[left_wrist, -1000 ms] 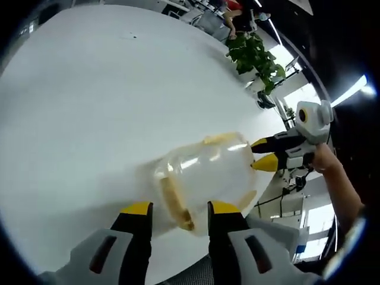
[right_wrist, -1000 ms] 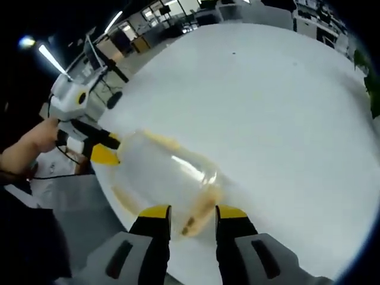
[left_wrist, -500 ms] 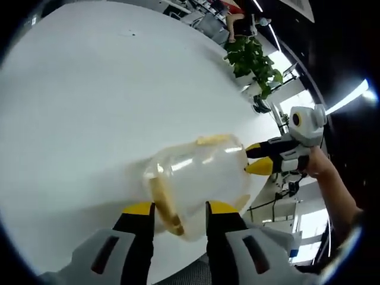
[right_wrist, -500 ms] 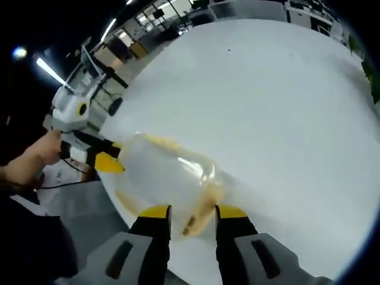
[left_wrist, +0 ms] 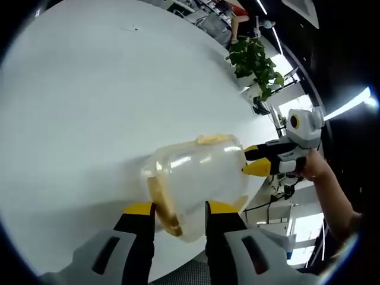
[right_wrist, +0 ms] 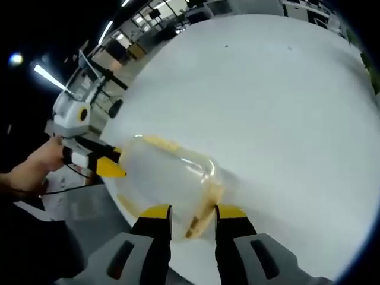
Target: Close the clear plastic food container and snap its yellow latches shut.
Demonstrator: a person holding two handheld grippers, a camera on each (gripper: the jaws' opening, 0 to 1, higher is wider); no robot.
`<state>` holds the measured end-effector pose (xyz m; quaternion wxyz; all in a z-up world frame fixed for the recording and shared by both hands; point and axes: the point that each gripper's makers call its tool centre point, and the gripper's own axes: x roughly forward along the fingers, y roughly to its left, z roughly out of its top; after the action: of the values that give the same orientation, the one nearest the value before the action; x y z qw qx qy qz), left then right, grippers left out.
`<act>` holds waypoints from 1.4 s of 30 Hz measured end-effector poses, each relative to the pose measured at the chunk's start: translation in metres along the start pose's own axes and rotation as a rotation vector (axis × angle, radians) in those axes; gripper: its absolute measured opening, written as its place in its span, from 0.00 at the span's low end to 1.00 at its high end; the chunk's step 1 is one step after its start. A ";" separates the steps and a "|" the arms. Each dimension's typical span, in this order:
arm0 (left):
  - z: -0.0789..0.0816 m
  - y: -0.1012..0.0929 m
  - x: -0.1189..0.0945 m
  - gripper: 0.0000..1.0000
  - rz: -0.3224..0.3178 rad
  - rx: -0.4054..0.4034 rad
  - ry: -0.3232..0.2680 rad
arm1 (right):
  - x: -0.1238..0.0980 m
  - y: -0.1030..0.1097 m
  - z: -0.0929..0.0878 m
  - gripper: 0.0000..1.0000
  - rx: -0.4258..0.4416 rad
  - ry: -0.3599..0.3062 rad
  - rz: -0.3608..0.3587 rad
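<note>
One container: clear plastic tub (left_wrist: 199, 178) with lid on, lying near the table's edge, between the two grippers.
Latches: yellow; one (left_wrist: 161, 205) at the end by the left gripper, one (left_wrist: 214, 139) on the far long side, one (right_wrist: 202, 208) at the end by the right gripper. Whether any is snapped home cannot be told.
Left gripper (left_wrist: 178, 209): jaws spread, straddling its end latch, tips at or just beside the tub.
Right gripper (right_wrist: 193, 212): jaws spread likewise, straddling the opposite end latch.
Table (left_wrist: 83, 101): white, round, bare around the tub.
Surroundings: potted plant (left_wrist: 255, 62) beyond the table; office furniture behind.
Progress: lid appears seated, so closing looks done; latches probably remain, with both end latches lined up for pressing.
</note>
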<state>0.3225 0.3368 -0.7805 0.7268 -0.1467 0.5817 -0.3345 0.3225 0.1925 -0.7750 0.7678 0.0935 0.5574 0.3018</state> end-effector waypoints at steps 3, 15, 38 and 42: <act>0.000 0.001 0.000 0.31 -0.003 -0.008 -0.006 | -0.001 0.001 -0.001 0.26 -0.015 -0.006 -0.002; 0.001 0.001 0.003 0.29 -0.028 -0.033 -0.012 | 0.002 0.001 0.003 0.22 0.011 0.021 -0.017; -0.001 -0.001 0.007 0.30 -0.013 -0.035 0.005 | 0.001 0.001 0.002 0.23 0.050 0.000 -0.025; 0.000 -0.001 0.006 0.30 -0.016 -0.032 0.001 | 0.000 0.002 0.001 0.23 0.061 -0.007 -0.029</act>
<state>0.3227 0.3319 -0.7847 0.7213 -0.1631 0.5861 -0.3310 0.3230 0.1945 -0.7740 0.7709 0.1096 0.5649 0.2732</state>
